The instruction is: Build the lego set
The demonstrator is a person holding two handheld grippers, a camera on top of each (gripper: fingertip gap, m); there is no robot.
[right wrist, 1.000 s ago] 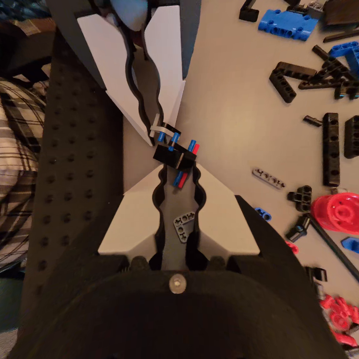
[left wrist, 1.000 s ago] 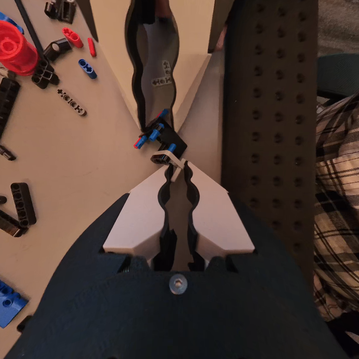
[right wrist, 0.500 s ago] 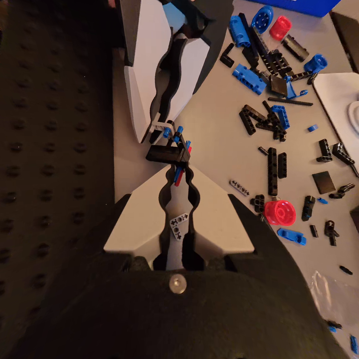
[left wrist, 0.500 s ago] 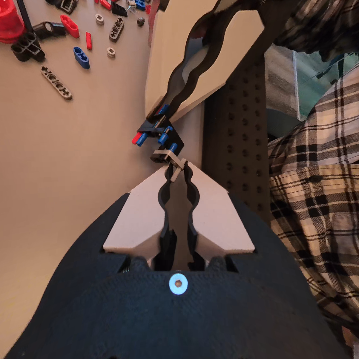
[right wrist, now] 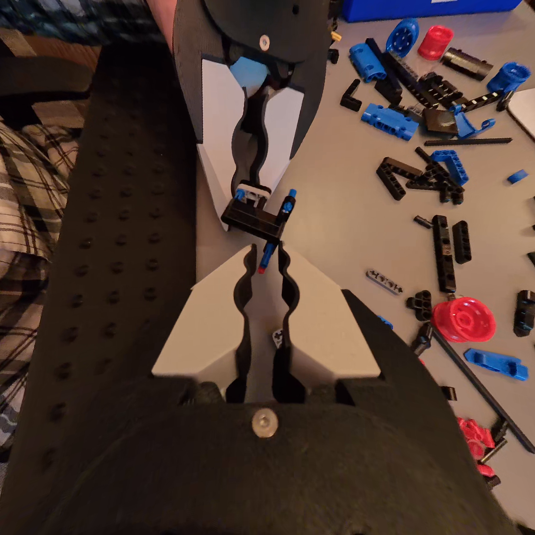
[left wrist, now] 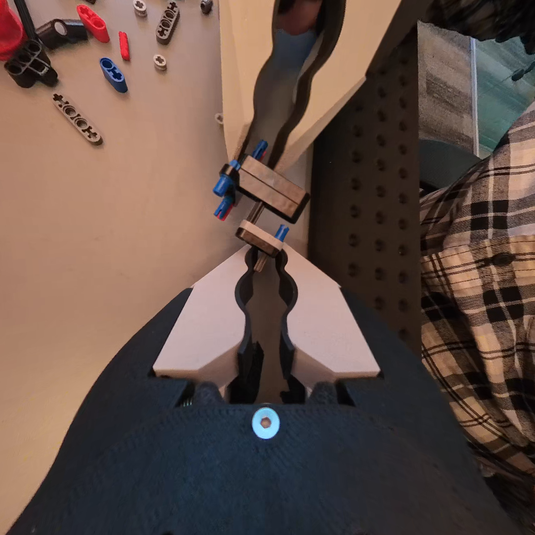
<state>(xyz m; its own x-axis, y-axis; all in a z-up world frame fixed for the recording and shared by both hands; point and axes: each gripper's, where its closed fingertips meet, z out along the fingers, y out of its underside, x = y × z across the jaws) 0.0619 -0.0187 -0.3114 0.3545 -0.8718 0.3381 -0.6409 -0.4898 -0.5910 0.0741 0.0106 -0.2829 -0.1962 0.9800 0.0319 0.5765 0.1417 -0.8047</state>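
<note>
A small lego assembly hangs in the air between my two grippers, above the table's near edge. It is a black block (left wrist: 272, 191) with blue pins (left wrist: 221, 185) and a light grey liftarm (left wrist: 259, 238). My left gripper (left wrist: 265, 256) is shut on a thin grey stub under the liftarm. My right gripper (right wrist: 267, 249) is shut on the other end, with a blue, red-tipped pin (right wrist: 266, 257) lying between its fingers. The black block (right wrist: 252, 221) and the liftarm (right wrist: 253, 194) also show in the right wrist view. Each gripper shows in the other's view, coming in from the top.
Loose parts lie on the beige table (left wrist: 115, 231): a red wheel (right wrist: 463, 320), a grey liftarm (right wrist: 383, 282), black beams (right wrist: 444, 253), blue pieces (right wrist: 389, 121). A black perforated board (right wrist: 115, 231) runs along the table edge. A person's plaid shirt (left wrist: 477, 289) is beside it.
The assembly has turned between the grippers, so the black block's broad side now faces the left camera. The right gripper has swung round to point more straight at the left one.
</note>
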